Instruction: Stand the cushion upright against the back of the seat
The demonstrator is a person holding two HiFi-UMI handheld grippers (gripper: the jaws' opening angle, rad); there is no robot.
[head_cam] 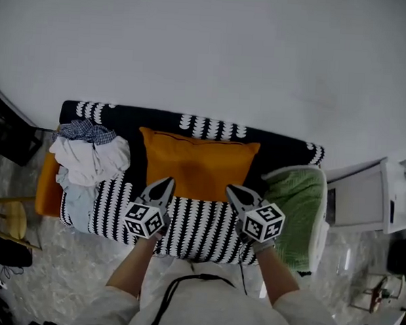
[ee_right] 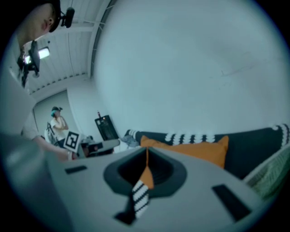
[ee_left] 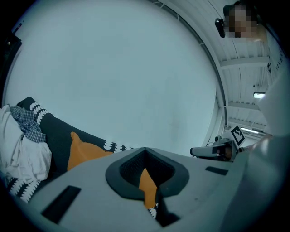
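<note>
The orange cushion [head_cam: 197,163] stands upright on the sofa, its back face leaning against the dark backrest [head_cam: 282,147] and its lower edge resting on the black-and-white patterned seat [head_cam: 203,230]. It sits roughly in the middle of the sofa, its top edge just below the top of the backrest, where a strip of the same pattern runs along.

The left gripper [head_cam: 166,184] hovers over the seat in front of the cushion's lower left corner, and its jaws are pressed together with nothing between them (its own view shows only a sliver of orange and pattern beyond the closed tips). The right gripper [head_cam: 233,190] is in front of the cushion's lower right corner, its jaws likewise closed and empty. Whether either tip touches the cushion cannot be made out from the head view. Each gripper carries its marker cube nearer the person, who stands close to the seat's front edge.

A pile of clothes [head_cam: 91,158], white with a checked piece on top, lies at the left end of the sofa. A green textured blanket [head_cam: 297,197] lies at the right end. A plain pale wall [head_cam: 209,50] rises behind the sofa.
</note>
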